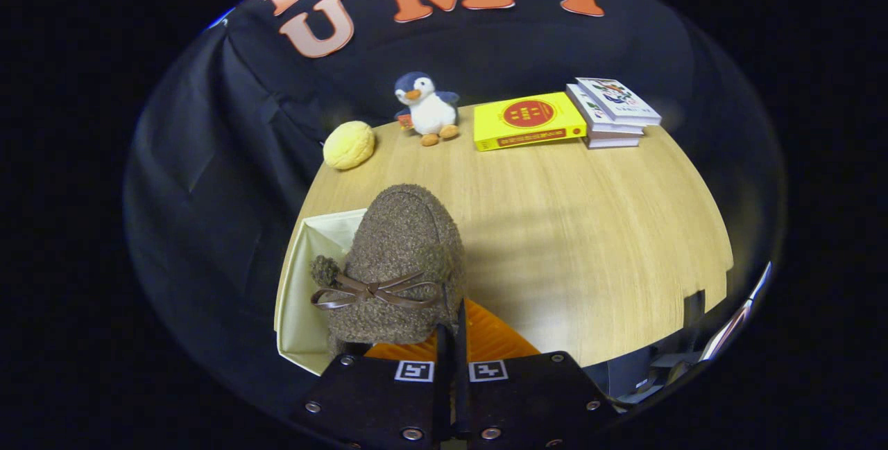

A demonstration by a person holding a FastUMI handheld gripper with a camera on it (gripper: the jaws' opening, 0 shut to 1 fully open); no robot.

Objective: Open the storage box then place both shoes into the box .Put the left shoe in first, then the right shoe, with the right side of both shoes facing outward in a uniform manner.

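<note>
We are carrying a brown fuzzy shoe [399, 263] with a leather bow, our gripper [451, 339] pinched tight on the rim of its opening, fingers nearly together. It is hanging above the cream storage box [298, 297], already open at the wooden table's [590, 228] near left edge. Which shoe this is, we cannot tell; at least one, we judge, is still waiting to go in.

Wooden table [569, 228], light grain, rounded far edge. Black cloth wall [208, 159] hangs behind and to the side, creased. On the far edge: yellow round plush [349, 145], penguin toy [427, 109], yellow book [528, 120], stack of books [614, 111] touching it. Soft shadow mid-table.
</note>
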